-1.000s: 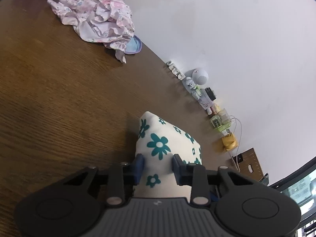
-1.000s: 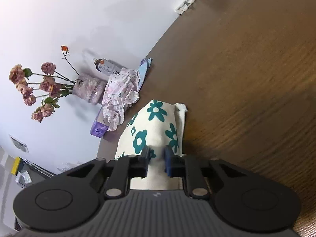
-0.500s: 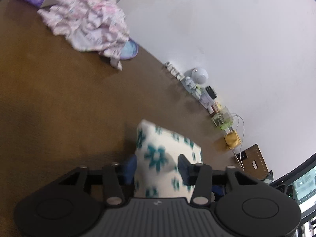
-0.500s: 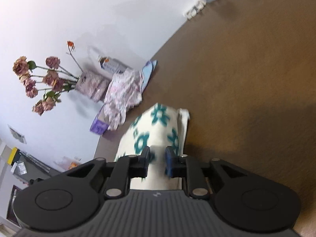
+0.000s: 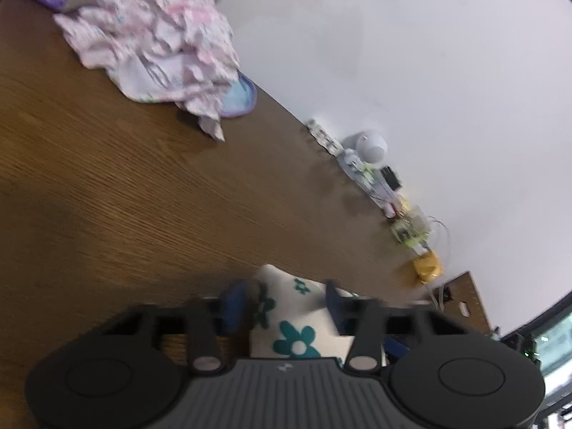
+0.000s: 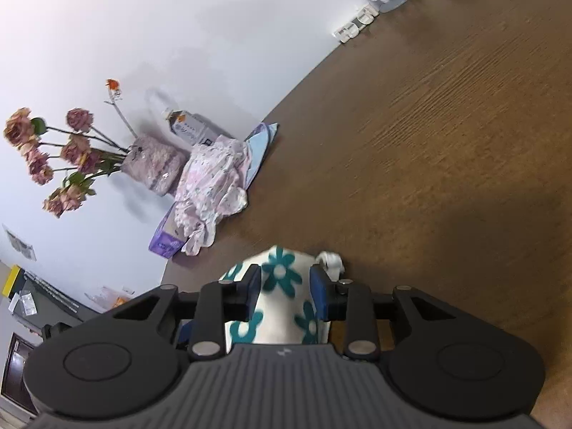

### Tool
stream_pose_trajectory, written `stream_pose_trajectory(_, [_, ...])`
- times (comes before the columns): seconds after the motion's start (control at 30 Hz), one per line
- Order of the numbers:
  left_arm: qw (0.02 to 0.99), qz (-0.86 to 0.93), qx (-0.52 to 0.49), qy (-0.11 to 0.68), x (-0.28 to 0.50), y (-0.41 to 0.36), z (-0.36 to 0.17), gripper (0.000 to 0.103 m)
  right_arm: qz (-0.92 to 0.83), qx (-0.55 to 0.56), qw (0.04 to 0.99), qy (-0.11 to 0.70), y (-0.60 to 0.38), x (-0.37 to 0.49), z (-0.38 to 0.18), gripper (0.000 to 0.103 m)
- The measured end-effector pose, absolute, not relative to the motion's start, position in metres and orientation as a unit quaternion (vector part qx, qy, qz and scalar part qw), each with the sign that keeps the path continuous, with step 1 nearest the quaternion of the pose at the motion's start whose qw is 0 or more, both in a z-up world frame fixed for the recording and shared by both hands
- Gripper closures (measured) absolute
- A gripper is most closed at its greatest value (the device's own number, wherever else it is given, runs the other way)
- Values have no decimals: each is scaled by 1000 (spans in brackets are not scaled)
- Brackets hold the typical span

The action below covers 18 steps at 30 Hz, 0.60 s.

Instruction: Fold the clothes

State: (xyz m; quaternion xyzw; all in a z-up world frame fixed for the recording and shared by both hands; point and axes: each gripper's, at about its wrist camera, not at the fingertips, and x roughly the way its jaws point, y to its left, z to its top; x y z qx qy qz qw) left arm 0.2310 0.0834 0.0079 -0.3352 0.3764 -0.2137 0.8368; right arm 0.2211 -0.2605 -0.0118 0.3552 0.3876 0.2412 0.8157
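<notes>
1. The left tongs had just been closing around the cream cloth with teal flowers, though a gap showed beside the cloth, so a firm grip could not be confirmed.
2. The right tongs had just been opening, pads clear of the same cloth, which now reached less far beyond both tongs.
3. The cloth lay on the desk; the fold looked set down, and the pink garment probably waited next.
</notes>
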Motion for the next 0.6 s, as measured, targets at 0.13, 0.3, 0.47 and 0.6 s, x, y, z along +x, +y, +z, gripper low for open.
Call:
stream_pose_trajectory(0.13, [850, -218, -316, 361, 225, 81, 9, 84, 237, 355, 816, 391, -254, 225, -16, 85])
stream_pose_trajectory(0.3, [854, -218, -313, 353, 213, 85, 18, 49, 240, 355, 815, 389, -255, 222, -14, 79])
stream_pose_trajectory(0.47, [860, -229, -281, 360, 205, 79, 18, 86, 247, 350, 817, 386, -257, 210, -12, 71])
stream_pose_trajectory(0.6, [872, -224, -262, 348, 203, 76, 13, 92, 242, 355, 812, 394, -255, 213, -19, 78])
